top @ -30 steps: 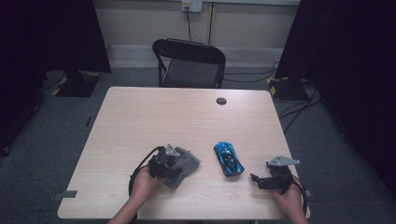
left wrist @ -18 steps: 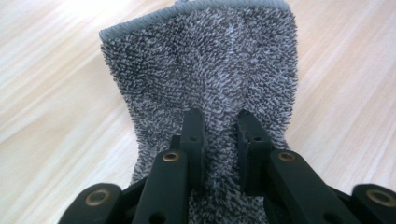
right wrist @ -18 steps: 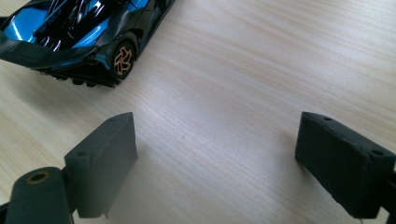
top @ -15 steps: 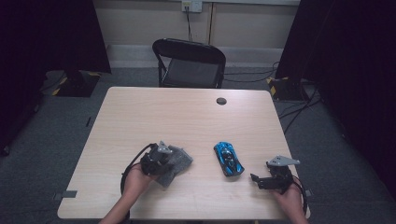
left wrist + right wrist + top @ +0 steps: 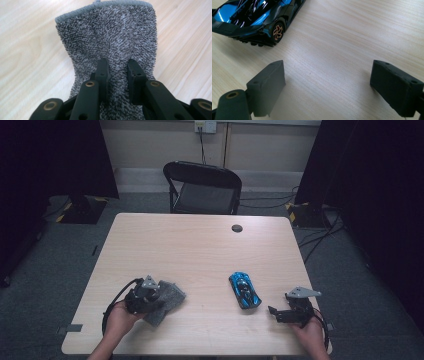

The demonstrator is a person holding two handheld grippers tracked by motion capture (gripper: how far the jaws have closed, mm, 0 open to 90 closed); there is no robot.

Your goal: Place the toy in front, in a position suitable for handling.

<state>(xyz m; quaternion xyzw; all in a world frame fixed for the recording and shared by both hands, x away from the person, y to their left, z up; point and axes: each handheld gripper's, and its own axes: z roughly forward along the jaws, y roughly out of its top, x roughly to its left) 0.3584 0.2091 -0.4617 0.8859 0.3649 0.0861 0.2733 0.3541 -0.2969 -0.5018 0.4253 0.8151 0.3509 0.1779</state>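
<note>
Left claw (image 5: 117, 72) pinching grey cloth (image 5: 110, 37); right claw (image 5: 327, 87) spread beside blue toy car (image 5: 254, 17), table (image 5: 200, 245) between.

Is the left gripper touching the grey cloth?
Touching. In the left gripper view, the left gripper has both jaws pinched on a fold of the grey cloth, bunching it.

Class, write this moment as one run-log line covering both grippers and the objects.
left gripper: shut on grey terry cloth | right gripper: open, idle | blue toy car: untouched on wooden table
</note>
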